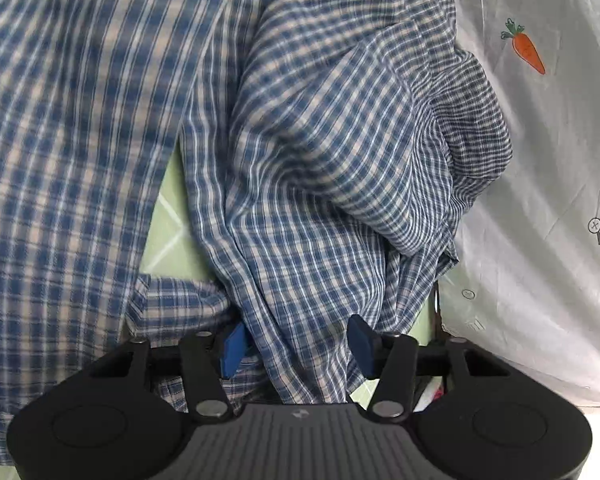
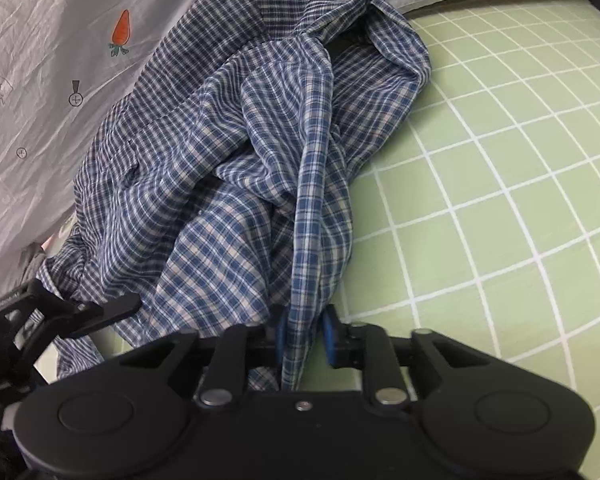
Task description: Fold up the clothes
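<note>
A blue and white plaid shirt (image 1: 300,160) fills most of the left wrist view, and a gathered fold of it runs down between the blue pads (image 1: 233,350). My left gripper (image 1: 296,348) is shut on that bunched fold. In the right wrist view the same shirt (image 2: 220,160) lies crumpled on a green bed sheet (image 2: 500,200). A narrow band of it hangs into my right gripper (image 2: 306,336), which is shut on it with both pads pressed against the cloth.
A white cloth with a carrot print (image 2: 40,80) lies to the left of the shirt and shows at the right of the left wrist view (image 1: 540,160). The other tool's black frame (image 2: 72,312) sits at the lower left. The green gridded sheet stretches off to the right.
</note>
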A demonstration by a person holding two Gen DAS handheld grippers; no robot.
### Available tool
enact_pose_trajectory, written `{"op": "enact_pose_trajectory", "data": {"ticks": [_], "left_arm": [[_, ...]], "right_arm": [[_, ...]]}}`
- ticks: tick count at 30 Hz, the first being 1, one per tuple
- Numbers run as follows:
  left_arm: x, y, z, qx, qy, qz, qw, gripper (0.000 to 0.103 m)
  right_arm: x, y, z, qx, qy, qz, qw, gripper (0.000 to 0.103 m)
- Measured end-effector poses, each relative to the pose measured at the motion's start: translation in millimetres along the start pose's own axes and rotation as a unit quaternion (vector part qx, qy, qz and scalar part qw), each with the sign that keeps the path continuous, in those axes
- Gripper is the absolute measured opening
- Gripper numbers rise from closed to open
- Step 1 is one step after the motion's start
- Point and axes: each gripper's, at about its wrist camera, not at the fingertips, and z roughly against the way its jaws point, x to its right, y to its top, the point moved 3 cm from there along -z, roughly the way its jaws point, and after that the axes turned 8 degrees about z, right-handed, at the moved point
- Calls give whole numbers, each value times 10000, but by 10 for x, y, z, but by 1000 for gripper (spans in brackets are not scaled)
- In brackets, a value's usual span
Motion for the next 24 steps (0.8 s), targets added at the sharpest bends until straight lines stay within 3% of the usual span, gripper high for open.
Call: {"op": "enact_pose_trajectory", "data": {"ticks": [1, 4, 8, 13, 15, 17, 19, 20, 22, 24], "left_arm": [[-34, 2, -9, 0, 18, 3, 10000, 9], [-158, 16, -8, -2, 0, 132, 9999, 4], [-244, 68, 269, 195, -35, 199, 9996, 1], [-241, 307, 1103, 1170, -4, -114, 9931, 0], [-242, 448, 1435, 1659, 187, -369, 9853, 0], [-237, 559, 1573, 1865, 476, -641, 9792, 1], [-213, 591, 1594, 1834, 699, -823, 9771, 4], [-185, 557, 1590, 1775, 783, -998, 9759, 4], [-127, 462, 1562, 1629, 952, -1393, 9721, 26], [-135, 319, 1499, 1539, 1191, -1645, 9670, 43]], "right_arm": [[5, -1, -1, 3, 39, -35, 10000, 12], [75, -26, 21, 17, 268, -369, 9990, 3], [221, -87, 192, 137, 353, -642, 9972, 2], [389, -73, 806, 694, -183, -512, 9961, 1], [434, -28, 1048, 932, -513, -270, 9940, 1], [480, 9, 1132, 965, -605, -198, 9933, 2], [499, 16, 1057, 804, -672, -179, 9943, 3], [504, 23, 997, 683, -748, -153, 9947, 10], [480, 9, 906, 528, -901, -44, 9945, 18], [453, -31, 868, 480, -1021, 27, 9936, 35]]}}
